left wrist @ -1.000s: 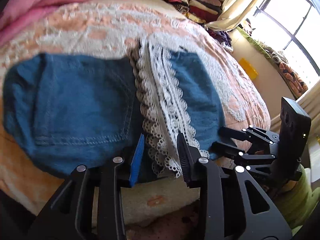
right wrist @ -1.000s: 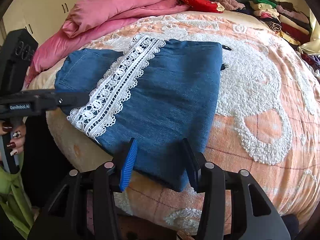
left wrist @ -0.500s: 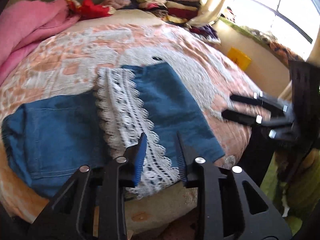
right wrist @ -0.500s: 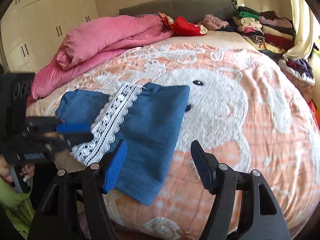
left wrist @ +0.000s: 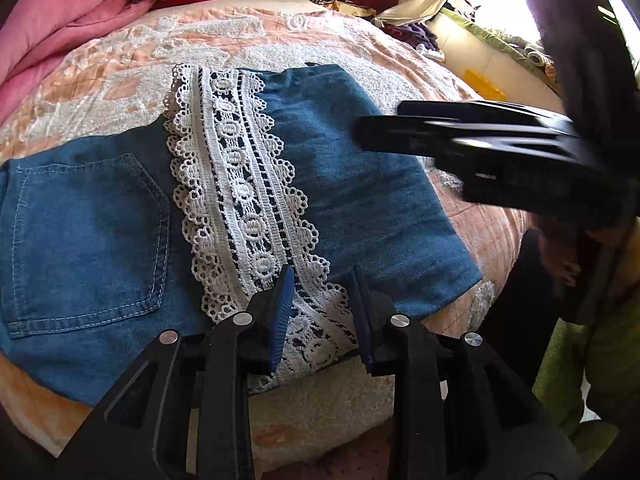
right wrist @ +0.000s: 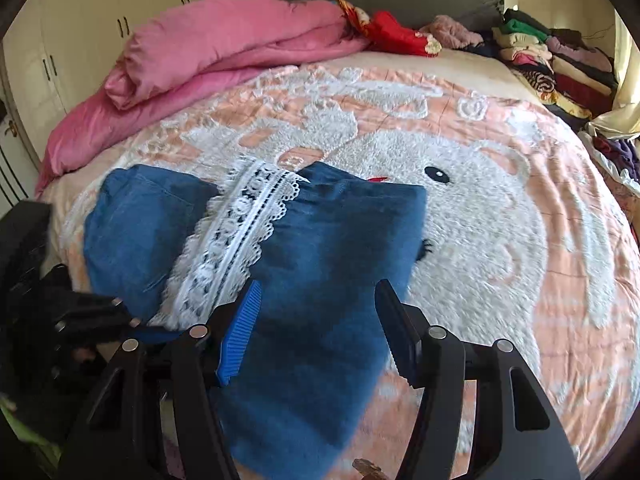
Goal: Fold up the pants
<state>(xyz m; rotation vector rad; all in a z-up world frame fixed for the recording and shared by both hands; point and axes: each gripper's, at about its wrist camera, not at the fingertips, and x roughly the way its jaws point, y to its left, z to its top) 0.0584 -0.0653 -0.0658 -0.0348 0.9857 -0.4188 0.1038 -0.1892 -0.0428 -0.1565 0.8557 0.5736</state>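
Lying folded on peach bunny blanket [right wrist: 500, 240], denim pants [left wrist: 352, 184] with white lace trim [left wrist: 244, 208] showing on top. You're hovering left gripper [left wrist: 322, 316] over lace hem, jaws partly apart, gripping nothing. Right gripper [right wrist: 318, 332] is hanging wide over denim, empty too.

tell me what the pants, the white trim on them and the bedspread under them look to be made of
The pants look like blue denim: matte woven surface, pale topstitching around a patch pocket. The white trim appears to be openwork cotton lace, with scalloped edges and holes showing blue through. The bedspread looks like a plush fleece or tufted blanket, with raised fuzzy white pile on peach; exact fibre can't be told.
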